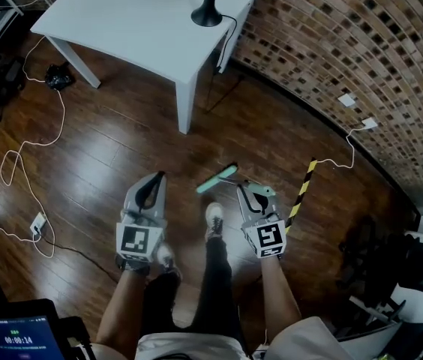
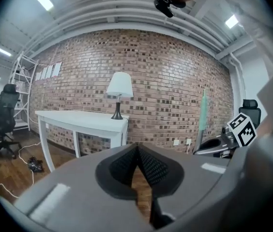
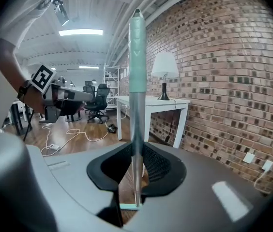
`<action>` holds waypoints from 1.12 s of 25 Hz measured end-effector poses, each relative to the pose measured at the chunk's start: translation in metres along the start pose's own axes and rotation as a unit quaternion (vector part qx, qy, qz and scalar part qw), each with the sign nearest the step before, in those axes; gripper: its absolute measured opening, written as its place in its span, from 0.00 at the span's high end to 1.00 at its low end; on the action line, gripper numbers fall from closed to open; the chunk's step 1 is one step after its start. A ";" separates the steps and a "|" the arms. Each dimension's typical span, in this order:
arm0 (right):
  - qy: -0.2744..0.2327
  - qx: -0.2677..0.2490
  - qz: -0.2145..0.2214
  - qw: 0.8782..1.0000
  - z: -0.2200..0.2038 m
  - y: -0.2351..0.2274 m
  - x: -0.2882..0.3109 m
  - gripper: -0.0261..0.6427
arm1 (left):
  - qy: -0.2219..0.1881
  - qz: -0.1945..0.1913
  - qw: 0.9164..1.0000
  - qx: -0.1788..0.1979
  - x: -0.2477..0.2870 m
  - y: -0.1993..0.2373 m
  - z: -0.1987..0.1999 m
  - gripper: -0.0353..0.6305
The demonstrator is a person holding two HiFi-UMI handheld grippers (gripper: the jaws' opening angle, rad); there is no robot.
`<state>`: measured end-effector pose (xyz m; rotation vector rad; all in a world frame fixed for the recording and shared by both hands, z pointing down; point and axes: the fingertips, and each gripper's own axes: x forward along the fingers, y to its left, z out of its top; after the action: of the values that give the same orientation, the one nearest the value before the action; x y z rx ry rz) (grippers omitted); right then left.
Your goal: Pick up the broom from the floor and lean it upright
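My right gripper [image 1: 255, 196] is shut on the broom, whose mint-green handle [image 1: 217, 178] points up toward the head camera. In the right gripper view the broom pole [image 3: 135, 129] stands upright between the pads of the right gripper [image 3: 136, 151]; it is silver below and mint green above, and a pale strip of its head [image 3: 129, 207] shows at the bottom. My left gripper [image 1: 150, 190] hovers apart to the left, jaws together with nothing between them. In the left gripper view, the left gripper [image 2: 137, 151] faces the brick wall, with the broom [image 2: 203, 115] and the right gripper [image 2: 216, 146] at the right.
A white table [image 1: 144, 21] with a black-footed lamp [image 1: 207, 10] stands ahead by the brick wall [image 1: 346, 43]. Cables [image 1: 16, 163] trail over the wooden floor at the left. A yellow-black striped bar [image 1: 301, 190] lies at the right, and dark office chairs [image 1: 391, 268] stand nearby.
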<state>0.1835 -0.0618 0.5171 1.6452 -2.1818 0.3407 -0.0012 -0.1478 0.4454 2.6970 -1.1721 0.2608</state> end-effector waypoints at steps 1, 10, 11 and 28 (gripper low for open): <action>-0.001 -0.001 0.009 1.000 -0.003 -0.005 0.008 0.83 | 0.004 0.008 1.000 -0.005 0.005 0.002 -0.004 0.94; 0.039 -0.036 0.072 0.996 -0.042 -0.049 0.065 0.83 | 0.023 0.058 0.998 -0.024 0.038 0.001 -0.036 0.94; 0.040 -0.036 0.073 0.996 -0.045 -0.055 0.071 0.83 | 0.028 0.059 0.997 -0.034 0.042 -0.001 -0.035 0.94; 0.040 -0.032 0.107 0.993 -0.064 -0.082 0.157 0.83 | 0.046 0.086 0.994 -0.048 0.116 0.004 -0.065 0.94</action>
<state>0.2348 -0.1948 0.6408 1.3436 -2.2890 0.3854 0.0678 -0.2162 0.5361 2.4768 -1.3527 0.3410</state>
